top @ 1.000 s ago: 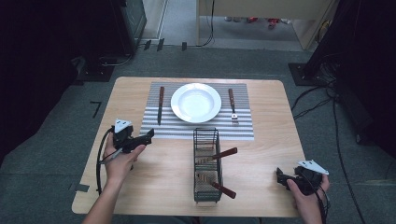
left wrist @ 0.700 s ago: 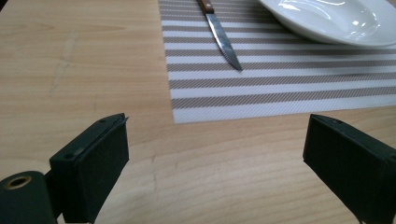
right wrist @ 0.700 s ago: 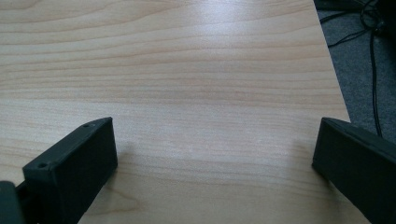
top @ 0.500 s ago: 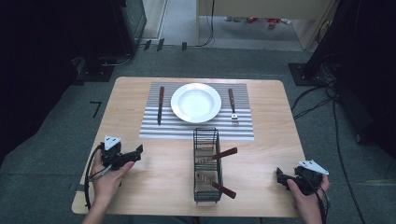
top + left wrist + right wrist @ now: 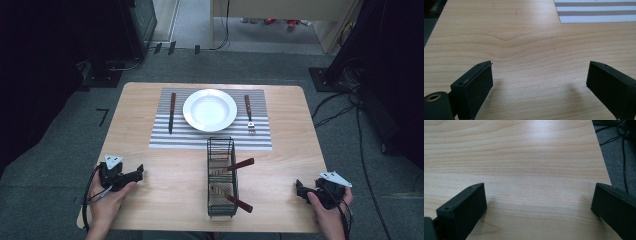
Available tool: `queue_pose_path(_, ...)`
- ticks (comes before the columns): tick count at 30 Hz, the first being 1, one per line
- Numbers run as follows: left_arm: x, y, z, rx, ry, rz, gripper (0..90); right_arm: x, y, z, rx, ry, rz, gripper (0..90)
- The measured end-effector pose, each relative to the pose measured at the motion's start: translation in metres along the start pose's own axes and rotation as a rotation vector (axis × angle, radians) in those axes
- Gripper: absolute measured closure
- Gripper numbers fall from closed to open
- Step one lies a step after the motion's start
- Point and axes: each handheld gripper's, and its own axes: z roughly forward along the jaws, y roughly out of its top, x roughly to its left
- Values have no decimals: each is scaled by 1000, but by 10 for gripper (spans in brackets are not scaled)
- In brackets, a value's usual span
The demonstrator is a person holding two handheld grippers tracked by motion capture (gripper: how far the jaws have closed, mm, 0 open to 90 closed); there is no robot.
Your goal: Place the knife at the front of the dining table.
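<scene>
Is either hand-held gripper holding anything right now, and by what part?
Nothing is held. The left hand-held gripper and right hand-held gripper both stand open over bare table.

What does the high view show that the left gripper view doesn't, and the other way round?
High view: the white plate on the striped placemat, a knife to its left, a fork to its right, the wire basket with two wooden-handled utensils, the right gripper at the table's near right corner, and the floor with cables.

Left gripper view: a close look at the left gripper, jaws wide apart with nothing between them, low over bare wood.

Both: the wooden table, the placemat's near corner and the left gripper.
</scene>
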Motion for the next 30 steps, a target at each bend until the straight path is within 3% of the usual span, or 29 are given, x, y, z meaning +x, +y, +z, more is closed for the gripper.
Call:
queue_pose_path(2, -1, -1, 3, 8, -14, -22, 70, 0, 0, 0, 0, 0, 0, 0)
queue_pose_path(6, -8, 1, 7, 34, 39, 23, 62, 0, 0, 0, 0, 0, 0, 0)
queue_pose_path(30, -10, 1, 7, 34, 40, 21, 60, 0, 0, 0, 0, 0, 0, 0)
